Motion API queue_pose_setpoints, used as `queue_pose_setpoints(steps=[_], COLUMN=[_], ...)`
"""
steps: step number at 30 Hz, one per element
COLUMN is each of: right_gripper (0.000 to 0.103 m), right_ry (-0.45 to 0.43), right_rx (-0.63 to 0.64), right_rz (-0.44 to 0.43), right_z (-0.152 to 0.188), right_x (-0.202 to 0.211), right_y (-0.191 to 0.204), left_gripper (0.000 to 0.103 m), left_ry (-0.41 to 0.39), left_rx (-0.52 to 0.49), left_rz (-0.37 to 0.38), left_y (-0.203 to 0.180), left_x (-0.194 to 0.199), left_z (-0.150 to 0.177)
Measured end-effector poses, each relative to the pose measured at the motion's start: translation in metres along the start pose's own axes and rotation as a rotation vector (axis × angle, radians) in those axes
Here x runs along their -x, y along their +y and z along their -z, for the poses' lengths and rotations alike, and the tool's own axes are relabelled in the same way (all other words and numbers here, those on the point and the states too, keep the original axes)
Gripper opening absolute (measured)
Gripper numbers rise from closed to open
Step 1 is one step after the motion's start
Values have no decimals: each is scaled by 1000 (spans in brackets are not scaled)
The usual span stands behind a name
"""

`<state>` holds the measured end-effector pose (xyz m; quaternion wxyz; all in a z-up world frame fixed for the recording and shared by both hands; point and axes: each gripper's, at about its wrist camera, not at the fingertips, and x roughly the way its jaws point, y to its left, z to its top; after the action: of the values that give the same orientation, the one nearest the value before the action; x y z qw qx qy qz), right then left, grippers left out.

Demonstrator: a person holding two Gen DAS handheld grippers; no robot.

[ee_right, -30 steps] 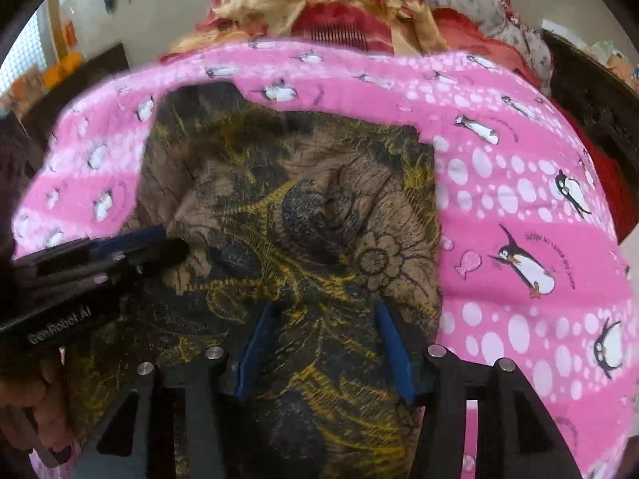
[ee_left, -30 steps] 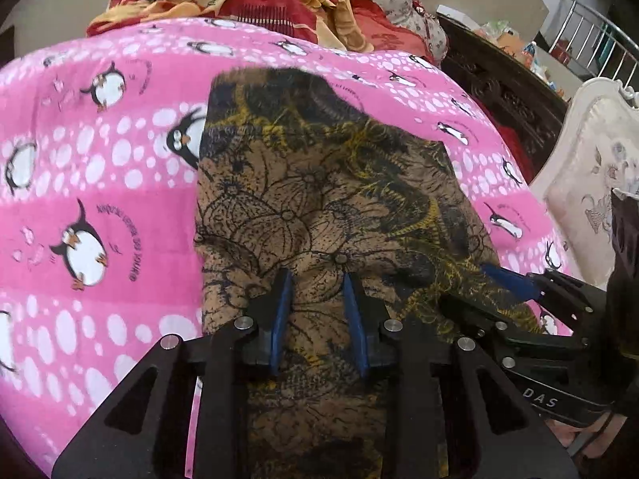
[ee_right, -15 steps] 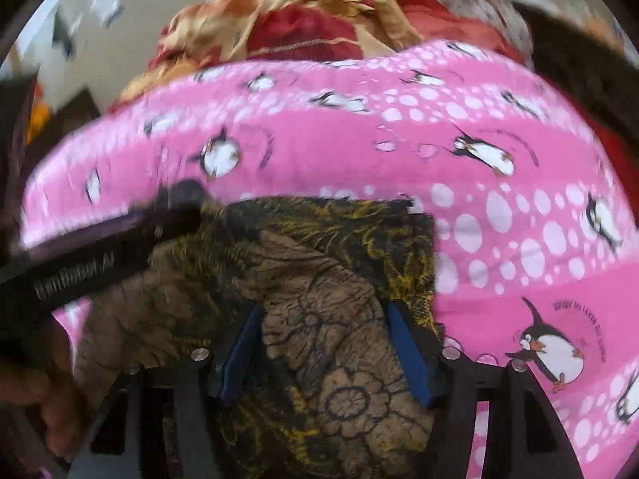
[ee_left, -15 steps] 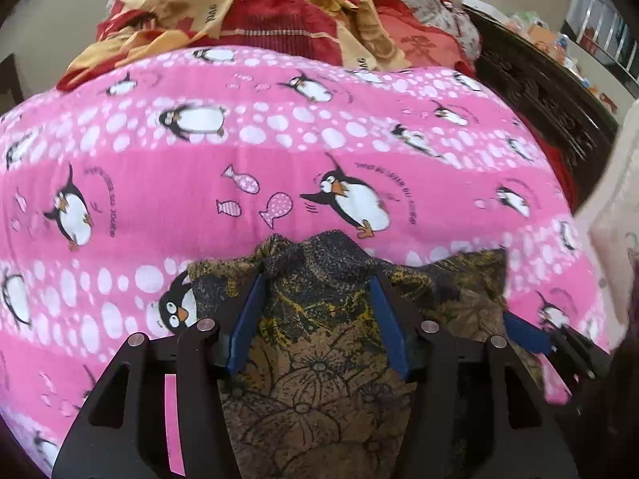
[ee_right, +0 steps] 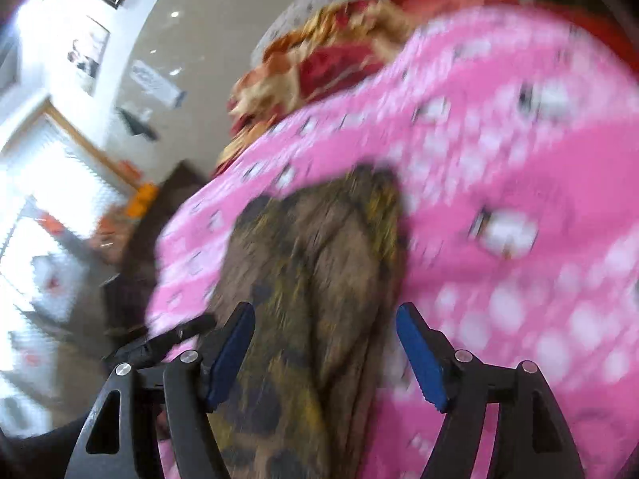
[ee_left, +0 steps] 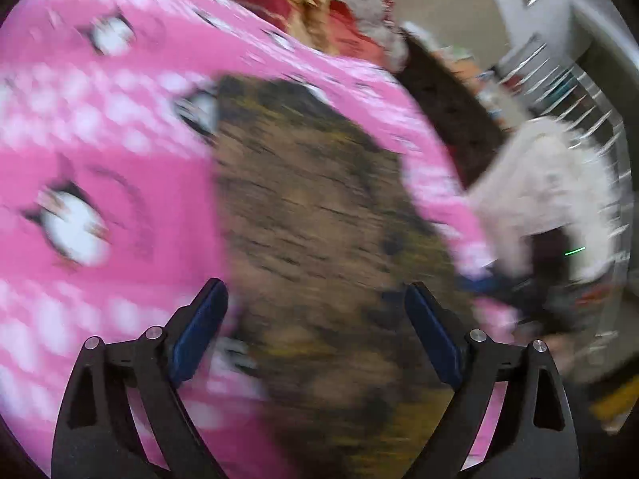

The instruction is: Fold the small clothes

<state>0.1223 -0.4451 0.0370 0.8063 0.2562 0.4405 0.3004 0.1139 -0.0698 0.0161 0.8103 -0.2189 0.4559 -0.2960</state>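
Both claws, left claw (ee_left: 315,319) and right claw (ee_right: 325,339), hung wide and empty over the brown garment (ee_left: 319,219); hasty regrasping risked rumpling its fold.

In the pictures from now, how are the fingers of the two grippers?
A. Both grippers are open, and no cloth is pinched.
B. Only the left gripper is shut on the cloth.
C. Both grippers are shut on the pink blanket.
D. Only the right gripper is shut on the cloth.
A: the left gripper and the right gripper each have their blue pads spread wide, with the brown patterned cloth lying loose on the pink blanket between them.
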Motion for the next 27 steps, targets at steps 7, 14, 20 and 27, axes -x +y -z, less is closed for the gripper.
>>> queue_pose_setpoints(steps=[7,14,20,27], right_gripper=[74,72,54,42], right_ry=[79,49,81,77], right_rx=[29,41,96,50], right_rz=[-137,-147,-218,-142], right_z=[3,-41,-22,-27], right_x=[-35,-78,-65,-73], right_y=[-8,-7,-11,-18], left_gripper=[92,91,91,91], left_ry=[11,-29,-48,-44], left_rx=[69,28,-37,-116], left_rz=[89,34,-35,-131], left_y=[4,0,-8,-21], left_x=[-10,-14,-21,-31], left_z=[-12,-11,-6,0])
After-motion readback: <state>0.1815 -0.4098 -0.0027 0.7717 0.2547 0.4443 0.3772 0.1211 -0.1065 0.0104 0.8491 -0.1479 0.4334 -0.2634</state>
